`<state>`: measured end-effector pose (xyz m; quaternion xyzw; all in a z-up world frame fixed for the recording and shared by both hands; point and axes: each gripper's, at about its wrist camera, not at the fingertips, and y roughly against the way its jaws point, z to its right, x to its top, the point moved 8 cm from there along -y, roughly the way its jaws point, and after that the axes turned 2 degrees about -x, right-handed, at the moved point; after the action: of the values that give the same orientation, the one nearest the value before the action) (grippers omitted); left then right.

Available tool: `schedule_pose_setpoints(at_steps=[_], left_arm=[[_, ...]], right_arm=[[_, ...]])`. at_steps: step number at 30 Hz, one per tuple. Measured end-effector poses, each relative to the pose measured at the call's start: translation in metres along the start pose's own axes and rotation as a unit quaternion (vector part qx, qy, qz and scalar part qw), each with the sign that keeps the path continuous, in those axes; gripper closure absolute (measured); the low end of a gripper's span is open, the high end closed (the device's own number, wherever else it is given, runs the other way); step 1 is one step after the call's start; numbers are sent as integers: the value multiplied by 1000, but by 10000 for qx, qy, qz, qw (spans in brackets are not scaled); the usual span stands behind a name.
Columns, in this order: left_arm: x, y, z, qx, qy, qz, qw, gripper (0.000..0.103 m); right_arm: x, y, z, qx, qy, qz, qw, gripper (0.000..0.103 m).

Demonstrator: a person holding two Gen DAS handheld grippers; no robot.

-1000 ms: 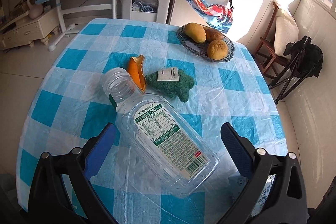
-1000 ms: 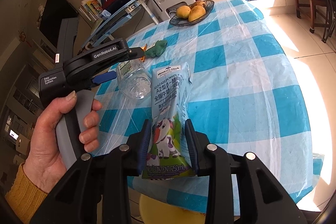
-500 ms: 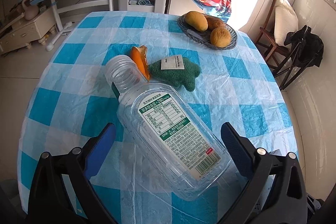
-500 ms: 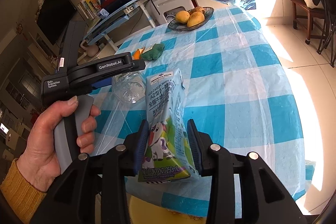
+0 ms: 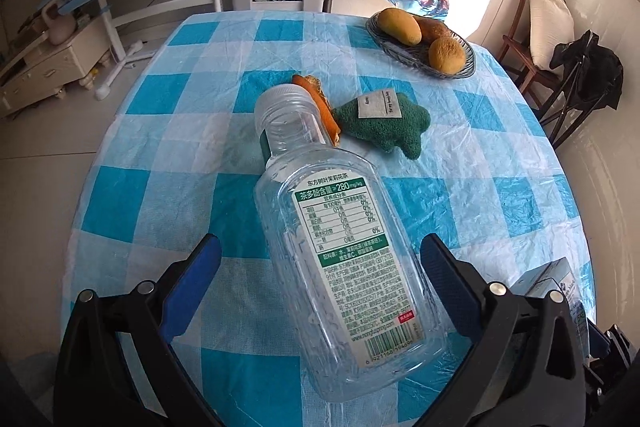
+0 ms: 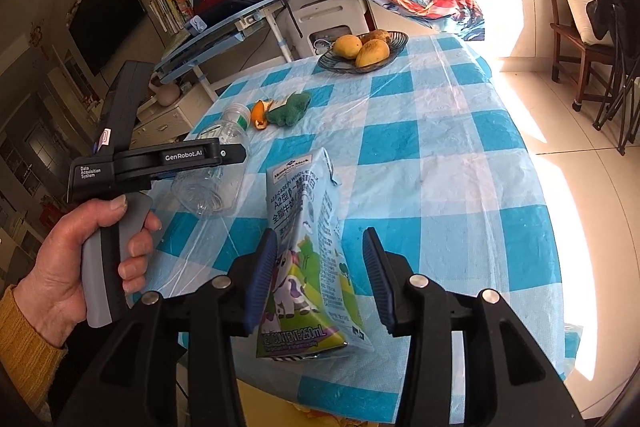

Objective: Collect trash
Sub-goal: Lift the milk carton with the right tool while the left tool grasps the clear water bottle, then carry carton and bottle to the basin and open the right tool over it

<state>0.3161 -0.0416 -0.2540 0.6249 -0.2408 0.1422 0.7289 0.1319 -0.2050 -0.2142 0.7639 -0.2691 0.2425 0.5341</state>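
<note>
- The right gripper [image 6: 320, 279] is over the near edge of the tabletop [image 6: 440, 163], and its fingers are opening. The milk carton [image 6: 308, 251] stands between them; the right pad is plainly clear of it, while the left pad looks to touch it or sit just beside it. This reads as a release, perhaps toward something yellow below the edge, though that thing cannot be identified.
- The left gripper [image 5: 320, 283] has its fingers spread wide to either side of the empty plastic bottle [image 5: 340, 247], touching neither side. The bottle lies on its side with its capless neck pointing away, so it looks lined up for a pinch across the body.
- An orange peel [image 5: 320, 103] rests against the bottle's neck, just beside a green plush toy [image 5: 384, 127]. A basket of fruit [image 5: 424, 43] sits at the far edge, likely not trash.
- Readable on the carton: "Member's Mark", "A2 β-casein whole milk", Chinese text for whole milk, "net content 250mL", and a cartoon cow.
- The bottle label shows "280 mg/kg", a nutrition table of zero percentages, a barcode and Chinese print.
- The left gripper's body, in the right wrist view, reads "GenRobot.AI" and "Data Acquisition System".
- The toy's tag is too small to read.
</note>
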Motion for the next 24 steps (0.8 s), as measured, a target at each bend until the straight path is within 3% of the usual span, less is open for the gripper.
schedule_pose_setpoints(at_steps=[1, 3, 4, 8, 10, 12, 15, 16, 17, 19, 21, 23, 24], left_arm=[[1, -1, 1, 39, -55, 4, 10000, 8], [3, -4, 2, -13, -51, -20, 10000, 21], [2, -6, 2, -128, 8, -70, 9999, 33], [-5, -2, -4, -325, 32, -48, 9995, 49], [-12, 3, -6, -431, -43, -82, 9990, 49], [-22, 9, -9, -464, -169, -120, 9987, 49], [-36, 19, -11, -606, -315, -254, 9973, 48], [-39, 20, -11, -578, -379, -290, 9972, 46], [-40, 21, -12, -462, -444, -285, 9975, 36], [-37, 22, -14, -168, -511, -167, 9984, 25], [-33, 20, -15, -193, -389, -103, 9990, 25], [-35, 17, -12, -322, -304, -118, 9990, 46], [-37, 18, -10, -294, -279, -90, 9991, 48]], right_arm=[[-1, -1, -1, -44, 52, -18, 10000, 57], [-3, -5, -2, -95, 124, -109, 9998, 52], [-4, -6, -2, -99, 135, -142, 9998, 51], [-7, -11, -4, -159, 255, -226, 9993, 50], [-7, -11, -6, -116, 297, -227, 9992, 55], [-6, -9, -9, -68, 342, -199, 9992, 69], [-5, -8, -7, -82, 313, -161, 9993, 71], [-5, -8, -7, -102, 316, -153, 9993, 71], [-4, -9, -7, -162, 350, -151, 9991, 70], [-6, -12, -9, -270, 456, -192, 9984, 68], [-6, -14, -11, -356, 580, -190, 9975, 67], [-5, -14, -14, -360, 652, -157, 9971, 69], [-4, -13, -15, -345, 674, -133, 9970, 70]])
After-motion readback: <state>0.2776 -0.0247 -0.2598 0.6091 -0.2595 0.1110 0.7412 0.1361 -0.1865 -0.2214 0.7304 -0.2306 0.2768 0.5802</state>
